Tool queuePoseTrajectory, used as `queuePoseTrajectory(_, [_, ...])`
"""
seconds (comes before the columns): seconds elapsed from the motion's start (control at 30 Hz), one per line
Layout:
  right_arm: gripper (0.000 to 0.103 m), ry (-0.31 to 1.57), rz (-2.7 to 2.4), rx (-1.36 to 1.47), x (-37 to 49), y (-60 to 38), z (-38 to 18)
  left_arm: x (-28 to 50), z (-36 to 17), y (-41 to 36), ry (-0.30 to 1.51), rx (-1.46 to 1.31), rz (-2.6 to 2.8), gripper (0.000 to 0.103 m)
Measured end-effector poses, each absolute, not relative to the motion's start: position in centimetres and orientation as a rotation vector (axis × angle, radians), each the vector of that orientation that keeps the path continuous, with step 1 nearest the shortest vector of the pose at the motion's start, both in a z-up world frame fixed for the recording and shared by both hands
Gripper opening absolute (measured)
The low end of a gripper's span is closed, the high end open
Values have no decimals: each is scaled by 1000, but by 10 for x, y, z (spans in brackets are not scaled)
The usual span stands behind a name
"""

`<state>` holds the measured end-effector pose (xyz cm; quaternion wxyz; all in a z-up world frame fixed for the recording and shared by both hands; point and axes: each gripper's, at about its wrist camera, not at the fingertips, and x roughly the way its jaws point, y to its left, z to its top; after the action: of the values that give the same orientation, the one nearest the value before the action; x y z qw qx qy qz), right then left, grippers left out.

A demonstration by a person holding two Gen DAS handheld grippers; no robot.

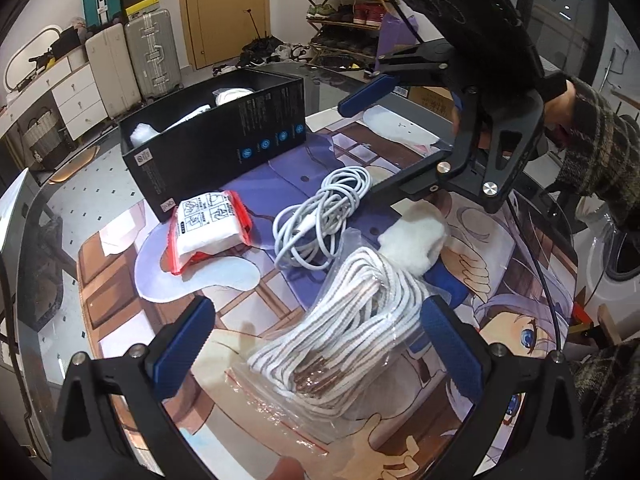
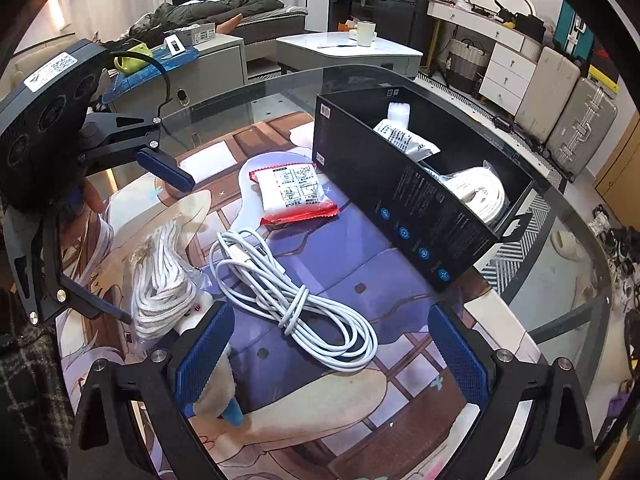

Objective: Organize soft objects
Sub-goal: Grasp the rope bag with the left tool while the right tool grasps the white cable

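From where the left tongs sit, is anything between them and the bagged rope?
Nothing visible. The left tongs are open with the bagged rope directly between their fingers; the white cable lies beyond it, toward the black box.

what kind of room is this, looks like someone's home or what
Most likely a lived-in home, perhaps a studio flat. A shoe rack stands beside a door, suitcases line the wall, and a bed shows beyond the glass table where the work is laid out.
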<state>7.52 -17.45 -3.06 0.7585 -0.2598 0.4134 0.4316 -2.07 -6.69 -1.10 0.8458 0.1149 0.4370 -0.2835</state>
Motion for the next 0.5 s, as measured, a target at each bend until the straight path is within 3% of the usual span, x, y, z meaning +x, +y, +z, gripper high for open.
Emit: queuePoseTrajectory(0.5, [99,916,991,-681,80,-153,-55,-25,-27,-69,940,303,-671,103])
